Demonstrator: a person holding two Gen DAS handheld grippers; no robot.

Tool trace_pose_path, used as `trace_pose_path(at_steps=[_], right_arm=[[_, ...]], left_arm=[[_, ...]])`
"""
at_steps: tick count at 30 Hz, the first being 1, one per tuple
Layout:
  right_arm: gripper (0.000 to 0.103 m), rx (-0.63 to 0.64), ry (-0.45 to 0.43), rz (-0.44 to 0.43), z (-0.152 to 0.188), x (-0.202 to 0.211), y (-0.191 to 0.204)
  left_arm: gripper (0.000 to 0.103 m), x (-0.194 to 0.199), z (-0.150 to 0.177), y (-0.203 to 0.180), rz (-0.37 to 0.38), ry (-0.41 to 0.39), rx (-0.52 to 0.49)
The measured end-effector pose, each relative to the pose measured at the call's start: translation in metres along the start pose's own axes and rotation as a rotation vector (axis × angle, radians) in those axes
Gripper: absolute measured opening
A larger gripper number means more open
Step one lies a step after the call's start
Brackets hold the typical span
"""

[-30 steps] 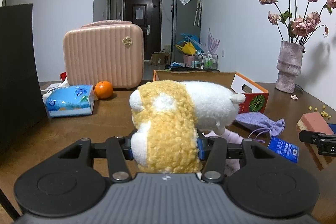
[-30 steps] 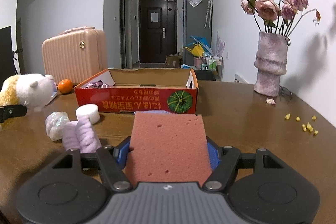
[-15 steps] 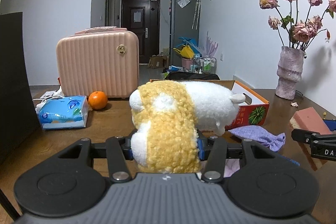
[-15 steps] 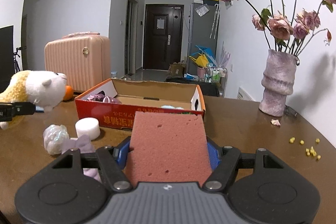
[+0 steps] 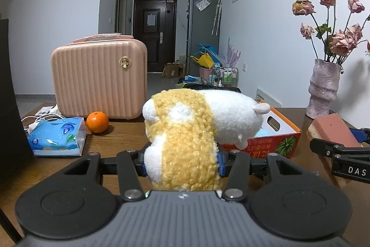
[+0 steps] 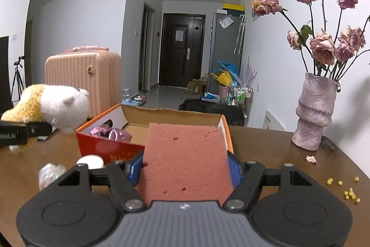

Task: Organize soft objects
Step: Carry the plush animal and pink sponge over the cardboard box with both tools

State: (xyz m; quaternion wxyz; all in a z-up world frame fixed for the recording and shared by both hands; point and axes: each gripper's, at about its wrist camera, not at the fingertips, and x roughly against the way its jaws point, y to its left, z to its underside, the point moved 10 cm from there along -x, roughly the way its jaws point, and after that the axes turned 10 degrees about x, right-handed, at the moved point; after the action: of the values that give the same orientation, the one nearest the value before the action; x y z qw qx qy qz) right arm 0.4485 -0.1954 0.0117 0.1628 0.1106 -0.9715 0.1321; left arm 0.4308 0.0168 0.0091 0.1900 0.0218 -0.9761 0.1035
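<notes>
My left gripper (image 5: 182, 161) is shut on a yellow and white plush toy (image 5: 194, 131) and holds it above the table, left of an open red cardboard box (image 5: 282, 142). The toy also shows in the right wrist view (image 6: 53, 105). My right gripper (image 6: 185, 168) is shut on a pink sponge (image 6: 185, 161), held in front of the box (image 6: 111, 149). The sponge also shows in the left wrist view (image 5: 330, 129). Purple soft items (image 6: 108, 133) lie inside the box. A white foam puck (image 6: 91, 161) and a crumpled clear wrap (image 6: 49, 174) lie on the table before it.
A pink suitcase (image 5: 99, 82), an orange (image 5: 97, 122) and a blue tissue pack (image 5: 57, 137) stand at the back left. A vase of dried roses (image 6: 314, 112) stands at the right, with yellow crumbs (image 6: 346, 191) near it. A dark panel (image 5: 9, 96) bounds the left.
Both grippers have risen and moved toward the box with their loads. The plush now hangs by the box's left end, and the box interior shows more.
</notes>
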Motion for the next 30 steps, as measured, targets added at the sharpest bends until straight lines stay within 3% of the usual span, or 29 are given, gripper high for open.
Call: trace_pose_path(at_steps=[30], right_arm=[[0.069, -0.021, -0.022, 0.021, -0.055, -0.098, -0.031]], left_arm=[[0.051, -0.092, -0.032, -0.008, -0.022, 0.015, 0.017]])
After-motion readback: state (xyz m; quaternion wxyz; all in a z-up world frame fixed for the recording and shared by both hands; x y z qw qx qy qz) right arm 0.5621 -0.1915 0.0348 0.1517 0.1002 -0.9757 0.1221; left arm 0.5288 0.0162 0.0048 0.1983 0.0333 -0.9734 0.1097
